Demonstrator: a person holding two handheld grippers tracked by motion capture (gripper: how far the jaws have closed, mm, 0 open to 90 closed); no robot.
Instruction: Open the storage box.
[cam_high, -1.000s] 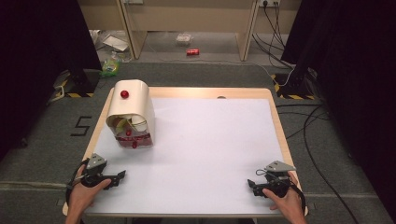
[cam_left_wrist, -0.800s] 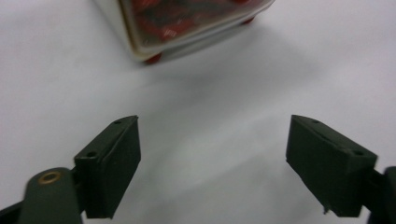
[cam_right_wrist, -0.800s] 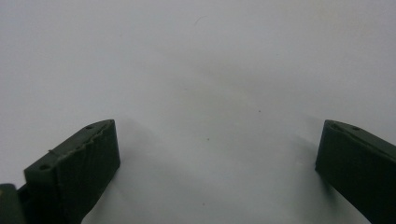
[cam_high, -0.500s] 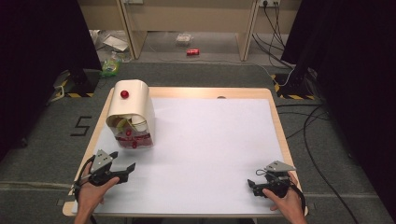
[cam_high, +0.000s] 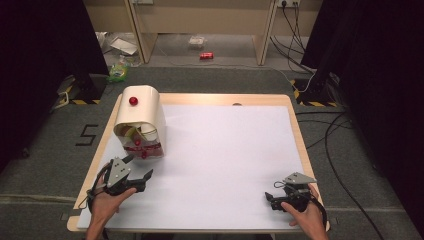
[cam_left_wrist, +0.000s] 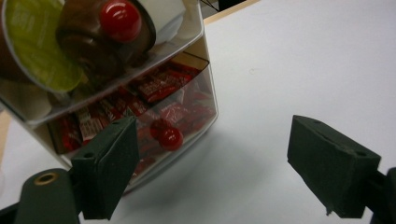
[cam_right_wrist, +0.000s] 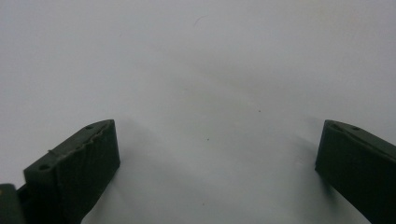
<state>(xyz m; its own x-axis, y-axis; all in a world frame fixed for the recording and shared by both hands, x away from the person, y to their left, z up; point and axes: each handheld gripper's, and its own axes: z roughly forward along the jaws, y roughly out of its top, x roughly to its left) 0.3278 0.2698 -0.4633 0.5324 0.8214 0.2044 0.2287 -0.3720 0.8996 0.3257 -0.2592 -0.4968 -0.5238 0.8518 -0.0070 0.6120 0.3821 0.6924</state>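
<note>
A cream box (cam_high: 142, 110) with a red knob on top stands at the table's back left. Its clear lower drawer (cam_high: 146, 148) holds red packets. My left gripper (cam_high: 141, 166) is open just in front of that drawer, apart from it. In the left gripper view the drawer (cam_left_wrist: 187, 100) and its red knob (cam_left_wrist: 170, 137) lie beyond the open gripper (cam_left_wrist: 217, 172), nearer the left pad. The upper compartment has a brown lid with a red knob (cam_left_wrist: 120, 18) and a green-topped capsule (cam_left_wrist: 37, 46). My right gripper (cam_high: 270, 200) rests open near the front right corner, with bare white surface between its pads (cam_right_wrist: 217, 172).
A white sheet (cam_high: 225, 145) covers most of the wooden table (cam_high: 300, 145). On the floor beyond lie a red can (cam_high: 206, 55) and a green packet (cam_high: 118, 72). Cables (cam_high: 330, 140) run along the floor at the right.
My left gripper has moved forward and slightly right, from the front-left corner up towards the box's drawer. The right gripper has stayed in place.
</note>
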